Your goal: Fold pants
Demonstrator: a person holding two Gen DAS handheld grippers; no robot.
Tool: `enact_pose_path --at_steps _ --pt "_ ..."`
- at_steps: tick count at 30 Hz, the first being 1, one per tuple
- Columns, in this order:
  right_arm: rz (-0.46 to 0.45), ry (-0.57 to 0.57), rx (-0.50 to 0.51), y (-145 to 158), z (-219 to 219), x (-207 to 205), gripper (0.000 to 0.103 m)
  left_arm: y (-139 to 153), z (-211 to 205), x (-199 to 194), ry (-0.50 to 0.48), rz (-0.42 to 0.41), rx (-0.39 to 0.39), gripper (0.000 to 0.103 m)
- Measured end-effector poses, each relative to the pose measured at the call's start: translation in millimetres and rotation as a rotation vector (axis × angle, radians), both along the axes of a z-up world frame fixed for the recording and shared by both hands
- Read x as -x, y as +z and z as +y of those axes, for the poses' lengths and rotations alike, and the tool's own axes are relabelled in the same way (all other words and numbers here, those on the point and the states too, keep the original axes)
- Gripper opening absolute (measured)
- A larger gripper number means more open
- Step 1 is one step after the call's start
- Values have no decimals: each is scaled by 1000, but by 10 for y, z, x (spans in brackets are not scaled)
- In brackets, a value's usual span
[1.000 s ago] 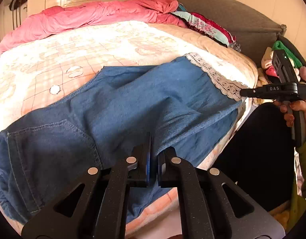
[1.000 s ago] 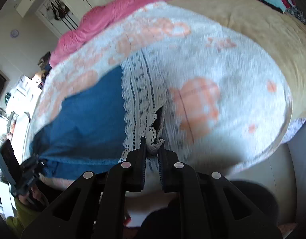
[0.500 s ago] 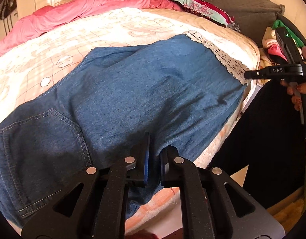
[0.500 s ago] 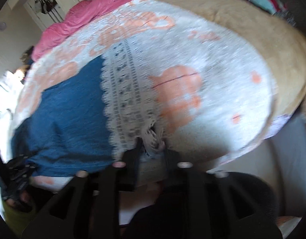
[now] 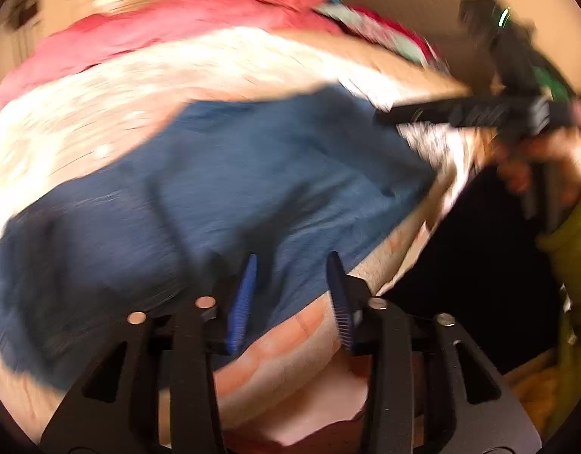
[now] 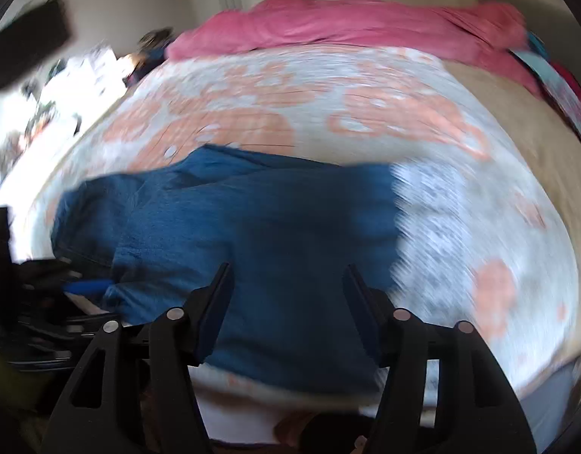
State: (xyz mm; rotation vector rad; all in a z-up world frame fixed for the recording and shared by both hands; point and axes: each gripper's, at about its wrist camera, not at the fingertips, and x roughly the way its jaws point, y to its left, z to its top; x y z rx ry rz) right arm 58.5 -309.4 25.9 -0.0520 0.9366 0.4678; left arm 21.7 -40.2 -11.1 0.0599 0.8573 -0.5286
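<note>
Blue denim pants (image 5: 230, 189) with a white lace hem (image 6: 426, 208) lie spread flat on the bed, near its front edge. My left gripper (image 5: 292, 265) is open and empty over the pants' near edge. My right gripper (image 6: 286, 272) is open and empty just above the denim beside the lace hem. The right gripper also shows in the left wrist view (image 5: 381, 117), blurred, at the lace end. The left gripper shows in the right wrist view (image 6: 84, 285) at the far left. Both views are motion-blurred.
The bed has a white and orange patterned cover (image 6: 290, 113). A pink quilt (image 6: 347, 26) lies bunched along the far side, with colourful cloths (image 5: 385, 26) at the right end. The bed's front edge (image 5: 290, 340) drops off below my grippers.
Both grippers have opened and let go of the pants: the left released the denim edge, the right released the lace hem. The right gripper has swung left over the denim.
</note>
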Motion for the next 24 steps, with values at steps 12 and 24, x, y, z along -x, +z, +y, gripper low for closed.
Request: enact_pose_path --at_steps 12,24 --pt "108 56 -50 -455 -55 -191 75 99 1533 -146 664 97 -2 75" --pt "126 57 -56 -435 -120 -80 75 45 1623 -237 704 73 -6 42"
